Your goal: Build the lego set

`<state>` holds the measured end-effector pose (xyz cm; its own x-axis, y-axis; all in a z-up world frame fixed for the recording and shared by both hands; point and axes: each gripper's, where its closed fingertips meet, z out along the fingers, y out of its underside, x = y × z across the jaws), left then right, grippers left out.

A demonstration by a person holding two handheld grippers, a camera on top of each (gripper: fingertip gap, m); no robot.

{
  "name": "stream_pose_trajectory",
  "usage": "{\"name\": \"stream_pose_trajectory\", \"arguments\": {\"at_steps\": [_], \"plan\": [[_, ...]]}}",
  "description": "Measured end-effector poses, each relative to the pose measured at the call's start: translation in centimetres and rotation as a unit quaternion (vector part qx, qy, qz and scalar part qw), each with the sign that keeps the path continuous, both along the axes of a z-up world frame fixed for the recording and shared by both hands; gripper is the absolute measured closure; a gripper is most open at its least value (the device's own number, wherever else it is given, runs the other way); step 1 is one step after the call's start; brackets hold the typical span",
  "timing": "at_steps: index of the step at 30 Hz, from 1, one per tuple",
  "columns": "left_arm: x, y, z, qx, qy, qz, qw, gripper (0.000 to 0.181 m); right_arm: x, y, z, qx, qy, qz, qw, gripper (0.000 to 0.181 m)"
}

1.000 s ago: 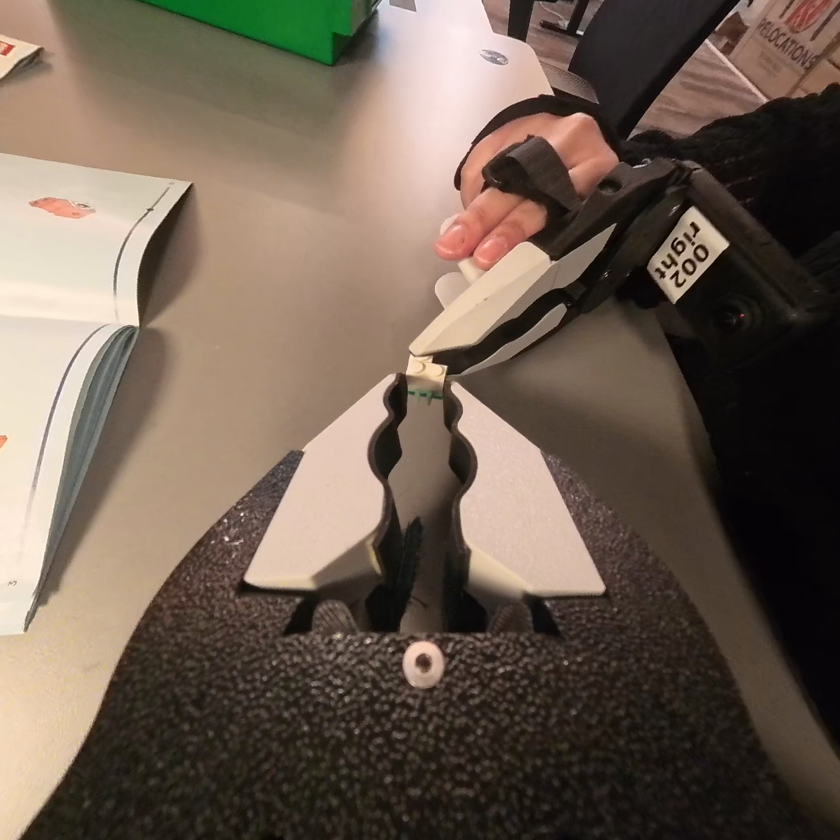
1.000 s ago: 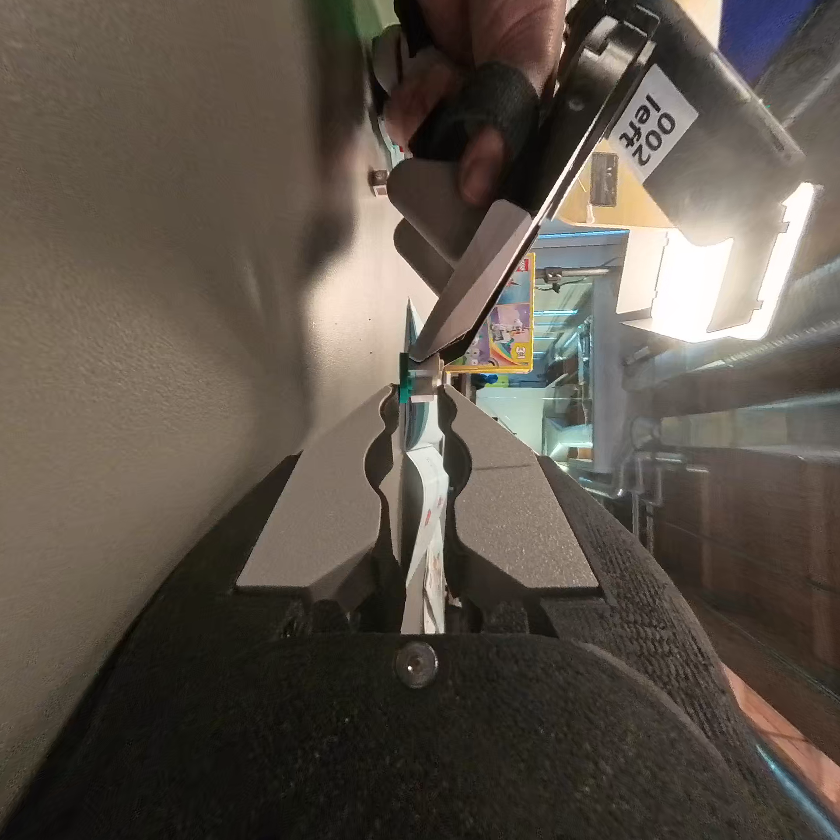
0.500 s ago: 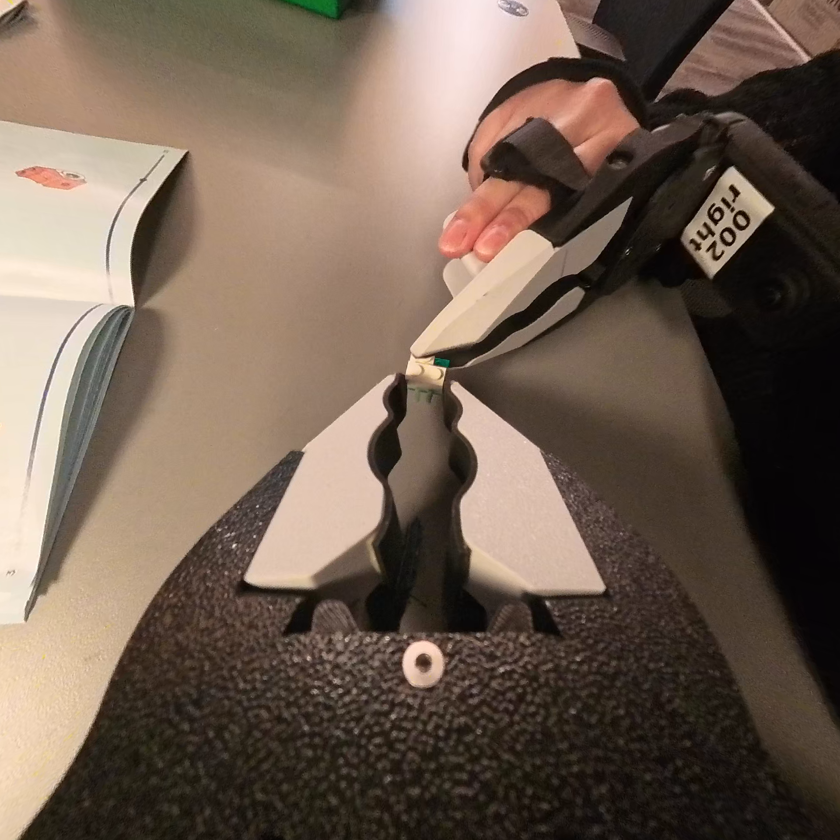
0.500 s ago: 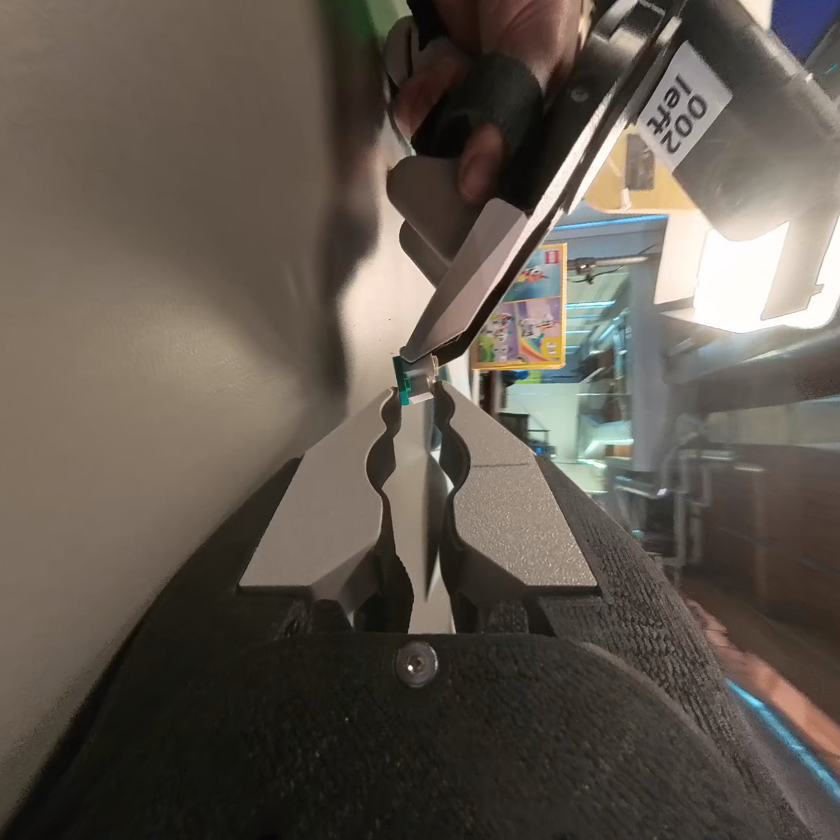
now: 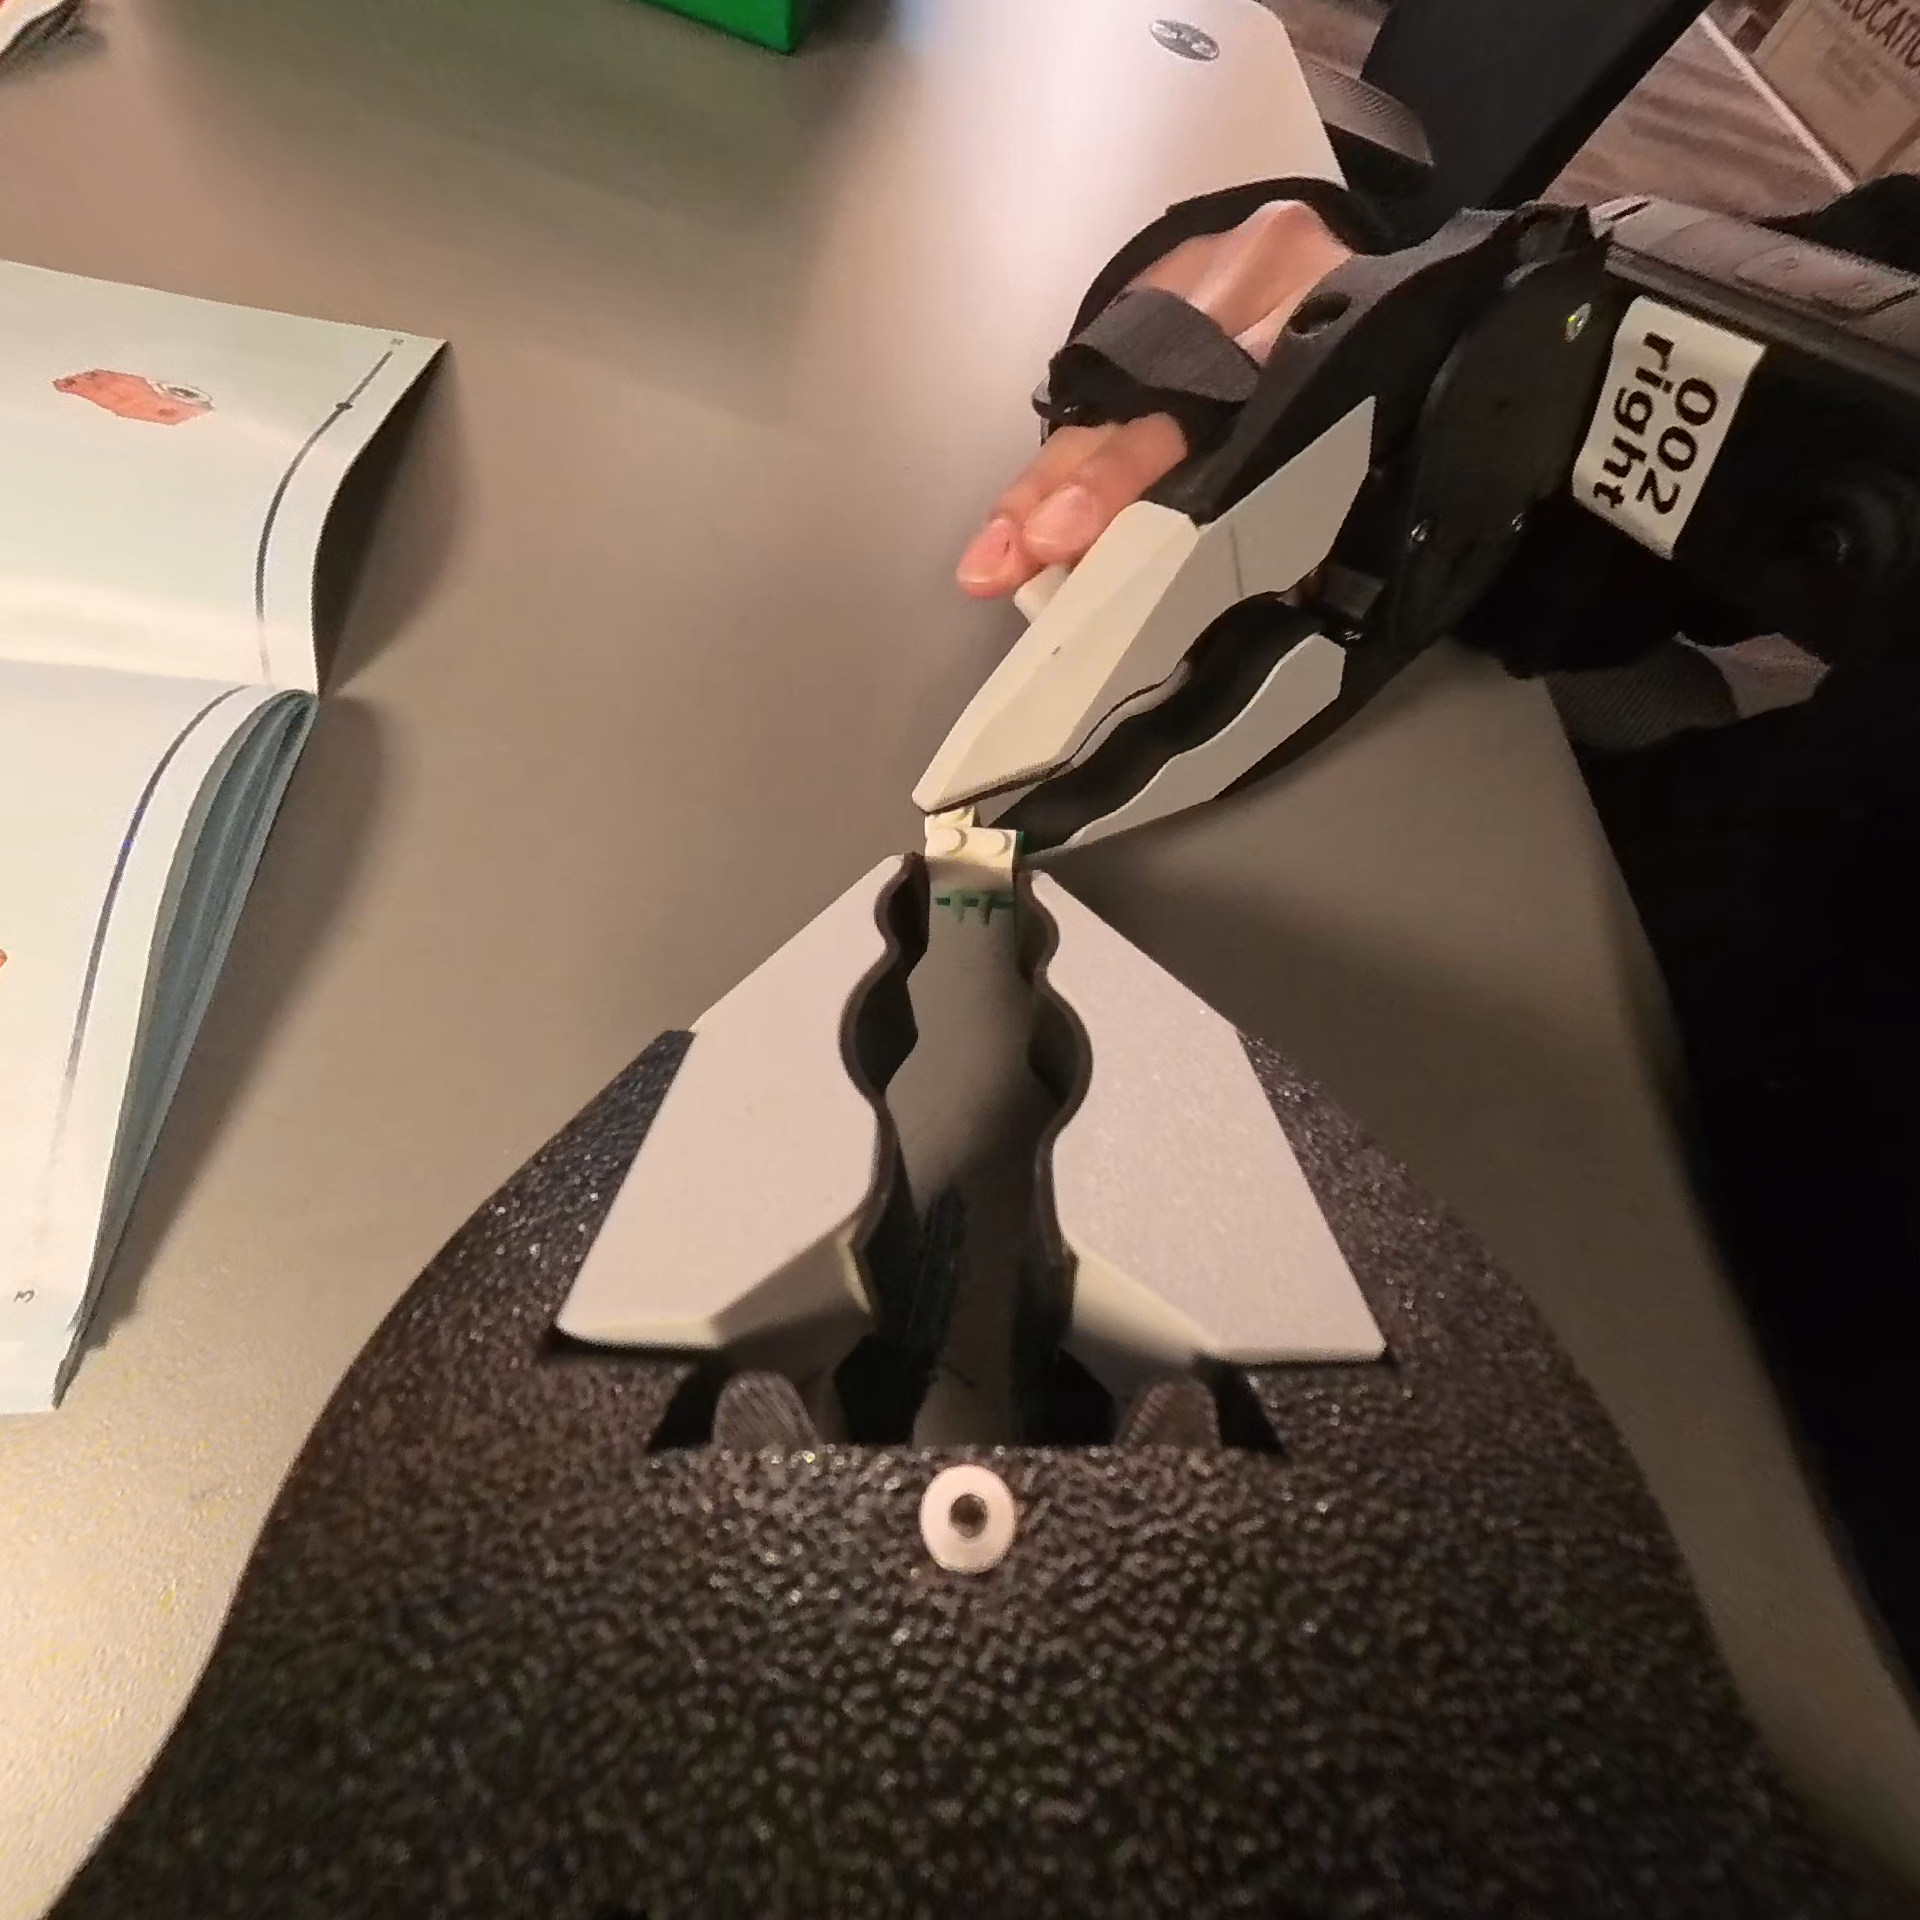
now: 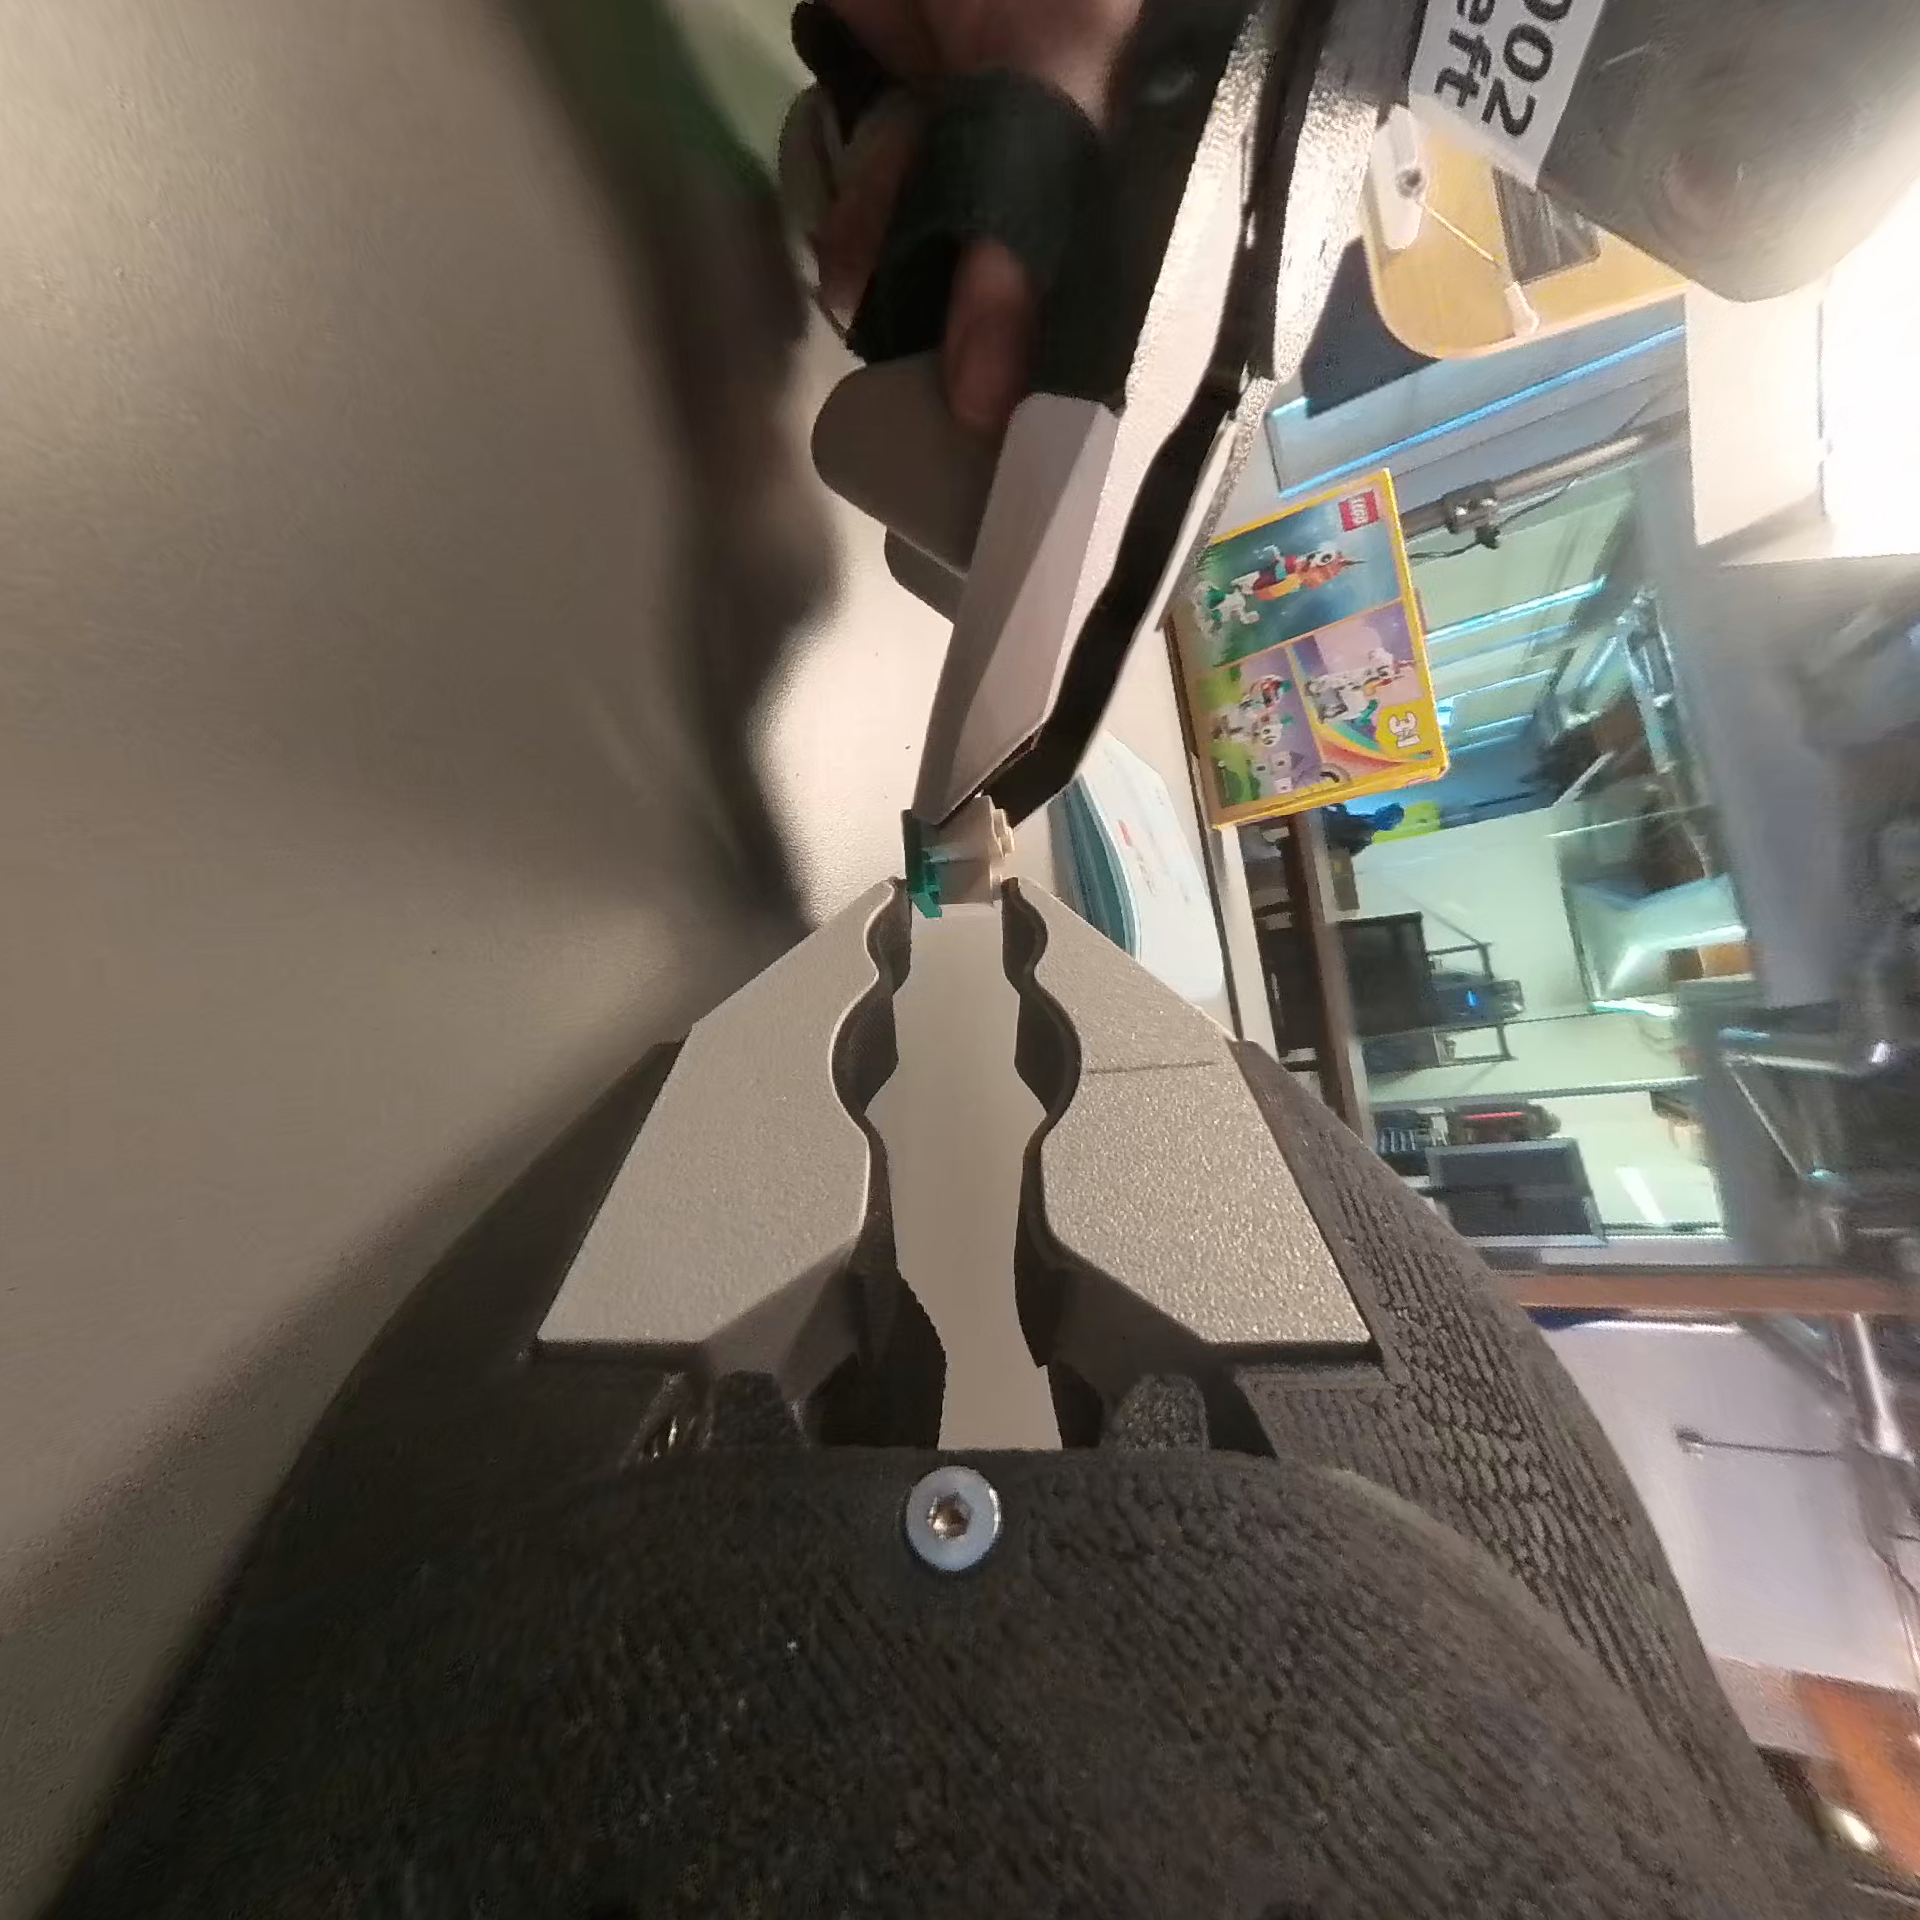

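Observation:
A small white Lego brick (image 5: 971, 844) with a green plate (image 6: 923, 871) stuck to its side is held in the air just above the grey table (image 5: 675, 520). My left gripper (image 5: 971, 878) is shut on the white brick from below. My right gripper (image 5: 987, 826) reaches in from the right, and its jaws clamp the same small assembly. In the right wrist view the right gripper (image 6: 951, 899) grips the green plate and white brick (image 6: 982, 854), and the left gripper (image 6: 961, 805) comes down onto them from above. Both sets of tips meet at the piece.
An open instruction booklet (image 5: 135, 727) lies on the table to the left. A green box (image 5: 727, 21) stands at the far edge. The table edge (image 5: 1538, 790) runs close on the right, beside a dark sleeve. A yellow Lego set box (image 6: 1309, 665) stands in the background. The grippers are tip to tip, or close to it.
Both grippers keep their hold on the small white-and-green assembly. The right gripper has swung and tilted, so the hand and its body now sit farther to the right and higher in the left wrist view.

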<state>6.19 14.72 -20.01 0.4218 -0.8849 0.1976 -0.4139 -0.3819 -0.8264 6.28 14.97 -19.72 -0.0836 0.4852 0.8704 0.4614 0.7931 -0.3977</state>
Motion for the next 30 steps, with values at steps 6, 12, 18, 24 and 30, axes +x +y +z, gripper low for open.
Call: {"name": "stream_pose_trajectory", "arguments": {"at_steps": [6, 12, 18, 24, 30], "plan": [[0.0, 0.0, -0.1, -0.007, -0.003, 0.003, 1.000, 0.168, 0.0, 0.1, 0.0, 0.008, -0.001, -0.001, 1.000, 0.165], [0.0, 0.0, -0.4, -0.019, 0.000, 0.003, 1.000, 0.167, 0.0, 0.0, -0.2, 0.039, -0.017, 0.002, 0.999, 0.168], [0.0, 0.1, -0.8, -0.016, 0.016, 0.005, 1.000, 0.167, -0.1, 0.1, -0.7, 0.036, -0.035, -0.003, 0.999, 0.169], [-0.1, 0.1, -1.1, -0.024, 0.016, 0.008, 1.000, 0.167, -0.1, 0.2, -1.0, 0.032, -0.044, -0.004, 0.999, 0.169], [-0.2, 0.1, -0.8, -0.027, 0.003, 0.011, 1.000, 0.167, -0.3, 0.2, -0.9, 0.026, -0.036, 0.000, 0.999, 0.167]]}}
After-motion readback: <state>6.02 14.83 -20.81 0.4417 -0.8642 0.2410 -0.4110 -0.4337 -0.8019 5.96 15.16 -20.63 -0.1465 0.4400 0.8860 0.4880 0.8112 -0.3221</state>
